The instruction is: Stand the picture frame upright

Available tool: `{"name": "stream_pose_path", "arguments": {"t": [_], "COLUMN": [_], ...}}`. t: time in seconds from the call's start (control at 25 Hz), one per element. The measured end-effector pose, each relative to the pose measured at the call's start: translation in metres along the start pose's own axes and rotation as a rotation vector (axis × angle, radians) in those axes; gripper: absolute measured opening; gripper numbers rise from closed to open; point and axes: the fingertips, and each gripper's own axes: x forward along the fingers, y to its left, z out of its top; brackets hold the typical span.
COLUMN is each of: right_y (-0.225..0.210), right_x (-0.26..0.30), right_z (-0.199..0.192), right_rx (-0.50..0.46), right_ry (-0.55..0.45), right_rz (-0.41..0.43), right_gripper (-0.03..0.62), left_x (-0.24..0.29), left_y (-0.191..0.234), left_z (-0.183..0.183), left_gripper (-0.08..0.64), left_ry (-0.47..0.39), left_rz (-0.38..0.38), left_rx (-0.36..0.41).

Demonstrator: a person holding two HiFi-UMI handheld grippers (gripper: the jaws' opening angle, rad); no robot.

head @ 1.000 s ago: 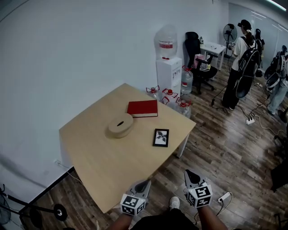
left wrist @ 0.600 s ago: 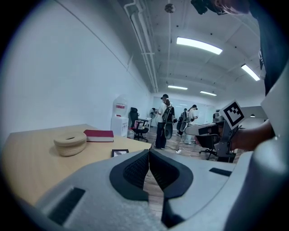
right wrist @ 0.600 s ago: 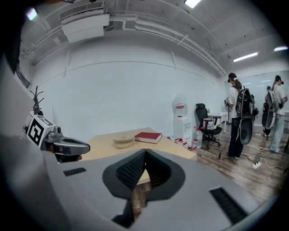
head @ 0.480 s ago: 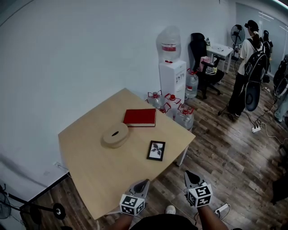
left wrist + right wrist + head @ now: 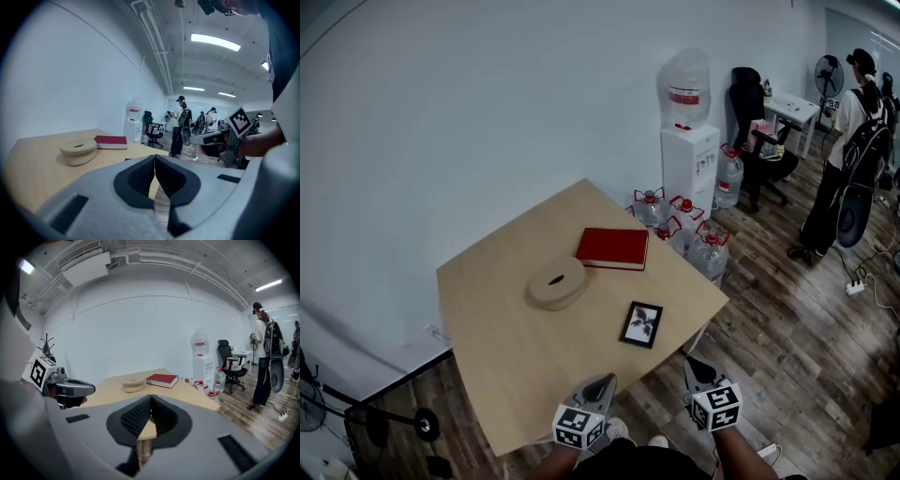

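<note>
On the worktop (image 5: 516,347), toward its near right edge: frame (image 5: 642,324), flat, face up, long axis running away from the body, tipped slightly right. Short of that edge, left gripper (image 5: 604,382) and right gripper (image 5: 693,362), jaws of both clenched on nothing. Lies ahead and between the two, roughly as near to either; reach forward needed.
</note>
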Motion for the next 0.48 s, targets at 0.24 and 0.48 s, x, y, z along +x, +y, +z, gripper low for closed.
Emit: {"name": "stream_pose_path", "arguments": {"t": [0.24, 0.48], "right_y": [0.003, 0.006], "right_x": [0.051, 0.099], "right_z": [0.008, 0.022], "right_rx": [-0.021, -0.017], "right_ry": [0.023, 0.047], "right_rz": [-0.011, -0.043], "right_gripper": [0.009, 0.009], "left_x": [0.013, 0.025], "left_y": [0.047, 0.097], "left_z": [0.007, 0.024], "left_gripper": [0.005, 0.005], "left_ry": [-0.013, -0.037], "left_rz": [0.015, 0.005], "left_rx": [-0.026, -0.026]}}
